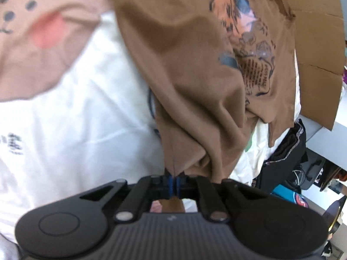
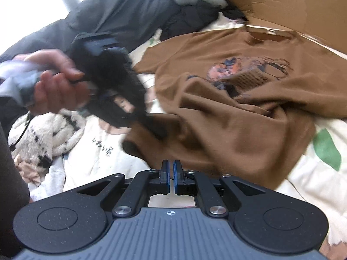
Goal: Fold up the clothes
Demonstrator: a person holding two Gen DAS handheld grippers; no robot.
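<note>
A brown T-shirt with an orange and blue print rises in folds from my left gripper, which is shut on its edge between the blue pads. In the right wrist view the same brown T-shirt lies crumpled on the bed, print facing up. A hand holds the blurred left gripper at the shirt's near-left edge. My right gripper sits shut just short of the shirt's near hem, and nothing shows between its pads.
A white T-shirt with dark lettering lies under the brown one, seen again as the white T-shirt. Pink fabric at top left. Cardboard stands behind. A dark jacket and fluffy spotted fabric lie left; dark clothes right.
</note>
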